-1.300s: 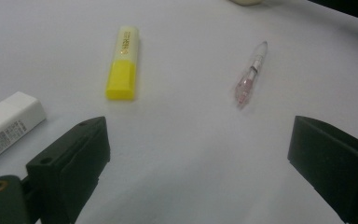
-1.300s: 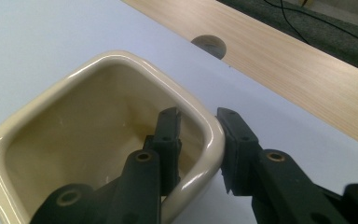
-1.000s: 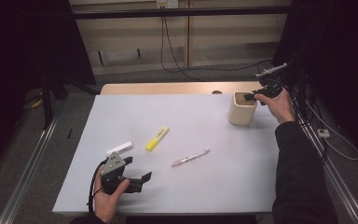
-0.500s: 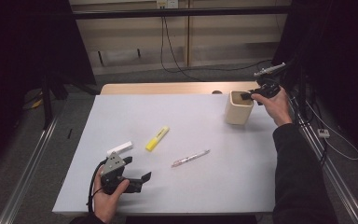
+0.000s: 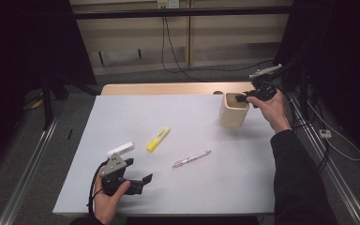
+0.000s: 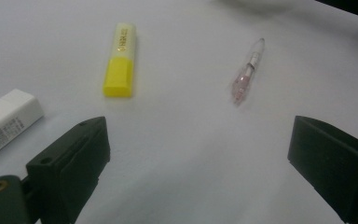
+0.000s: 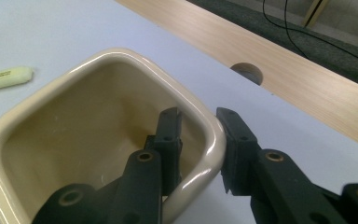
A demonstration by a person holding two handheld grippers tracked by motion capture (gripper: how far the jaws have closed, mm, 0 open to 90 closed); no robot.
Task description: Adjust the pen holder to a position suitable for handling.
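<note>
A beige square cup stands at the table's far right. My right gripper is shut on its near wall. In the right gripper view one jaw is inside the cup and the other outside, so that my right gripper straddles the rim. The cup looks empty inside. At the front left a hand holds my left gripper low over the table. Its jaws stand wide open in the left gripper view, with nothing between them.
A yellow highlighter, a clear pink pen and a white stick-shaped box lie on the white table top. A wooden strip with a cable hole runs along the far edge.
The right gripper has shifted left with the cup in its grip. The left gripper has stayed where it was.
</note>
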